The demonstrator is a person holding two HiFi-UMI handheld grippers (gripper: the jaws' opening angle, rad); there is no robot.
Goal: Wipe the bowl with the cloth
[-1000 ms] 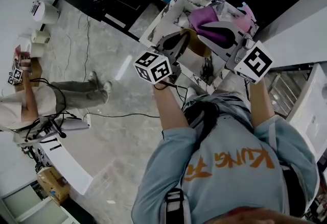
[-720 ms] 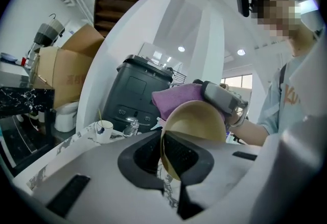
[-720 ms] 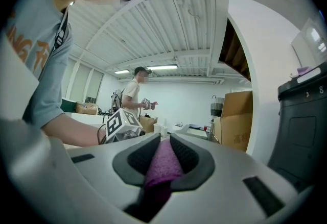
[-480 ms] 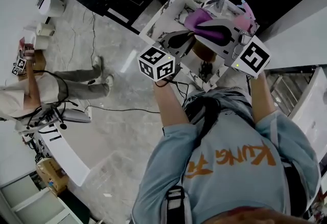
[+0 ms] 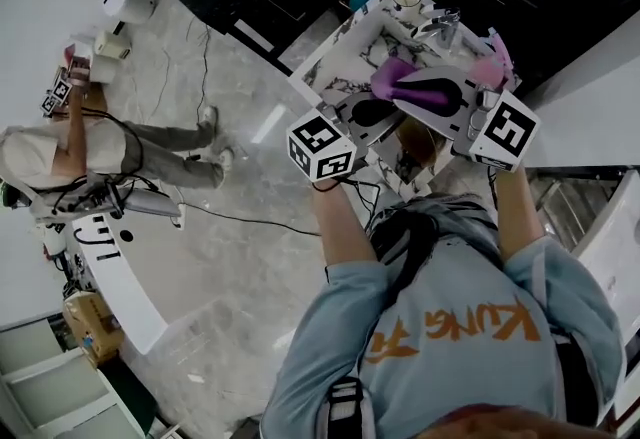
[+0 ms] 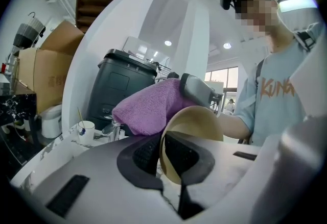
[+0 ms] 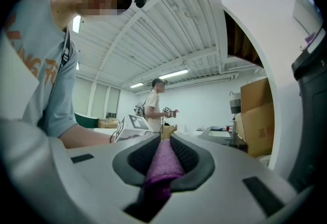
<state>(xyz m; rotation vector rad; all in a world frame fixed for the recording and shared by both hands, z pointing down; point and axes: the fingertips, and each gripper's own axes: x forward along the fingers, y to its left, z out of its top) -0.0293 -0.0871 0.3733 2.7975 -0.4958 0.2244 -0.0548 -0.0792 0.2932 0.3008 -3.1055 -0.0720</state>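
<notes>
Tan round bowl (image 6: 199, 120), rim pinched in left gripper (image 6: 161, 150), has edged closer to purple terry cloth (image 6: 148, 108) clamped by right gripper (image 7: 163, 155), upper right of head view; wiping underway.

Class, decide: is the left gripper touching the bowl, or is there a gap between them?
Touching. The left gripper view shows the left gripper closed on the rim of the bowl, with no gap on either side.

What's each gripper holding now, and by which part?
Left gripper clamps the tan round bowl by its rim; right gripper pinches a fold of the purple terry cloth.
</notes>
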